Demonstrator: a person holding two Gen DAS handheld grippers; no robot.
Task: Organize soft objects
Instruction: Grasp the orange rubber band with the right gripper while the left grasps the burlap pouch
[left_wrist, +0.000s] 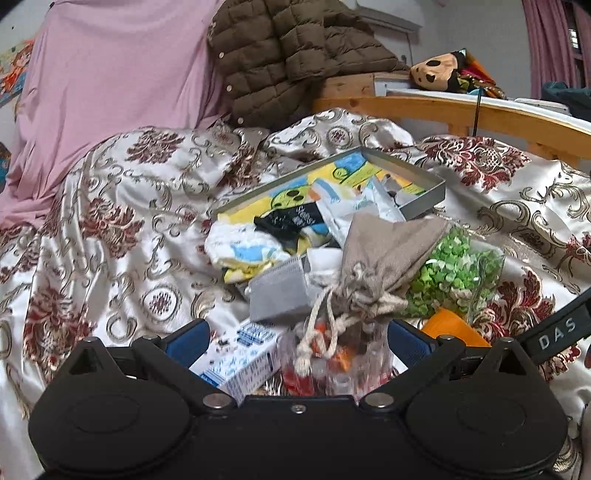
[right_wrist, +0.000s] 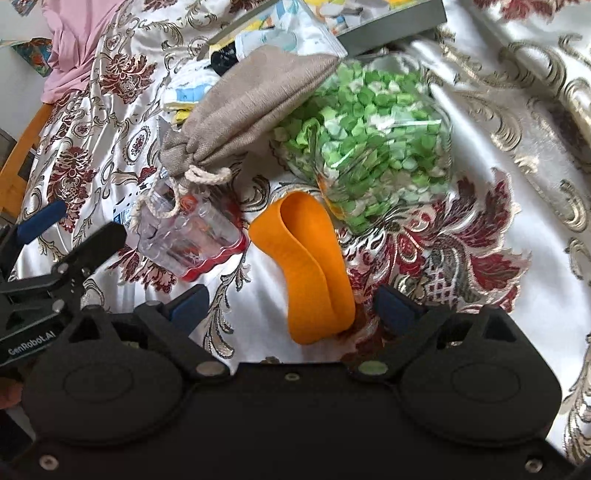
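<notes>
Fingers (left_wrist: 188, 341) of my left gripper (left_wrist: 297, 341) stand spread wide, blue pads either side of a clear plastic jar (left_wrist: 332, 363) with orange and red contents; I see no contact with it. Fingers (right_wrist: 190, 301) of my right gripper (right_wrist: 295, 308) are likewise released, straddling the near end of an orange folded band (right_wrist: 314, 266) without pinching it.

Landmark: beige drawstring pouch (left_wrist: 384, 254), lying on the floral satin bedspread (left_wrist: 110, 221).
- Pouch cord (left_wrist: 321, 328) drapes over the jar, which lies just below the pouch neck in the left wrist view.
- Clear bag of green paper bits (left_wrist: 456, 275) touches the pouch on its right.
- Orange band sits below that bag, near the pouch mouth.
- Grey card-like packet (left_wrist: 279, 293) just left of the pouch neck; white box with blue print (left_wrist: 243, 360) below that. Its print is too blurred to read.
- Grey tray with a cartoon picture (left_wrist: 421, 182) behind the pouch, stuffed with wrappers and a black packet (left_wrist: 291, 221); writing on it is illegible.

Readable text: "DAS" on a black strap (left_wrist: 557, 326) at the right edge of the left view; "GenRobot.AI" on the left gripper's body as seen from the right wrist.

Pose: both grippers low over the bedspread, pointing toward the pile, left gripper just left of the right one.

Background: brown quilted jacket (left_wrist: 291, 55), pink sheet (left_wrist: 110, 66), plush toy (left_wrist: 439, 72) on a wooden rail (left_wrist: 443, 110).
</notes>
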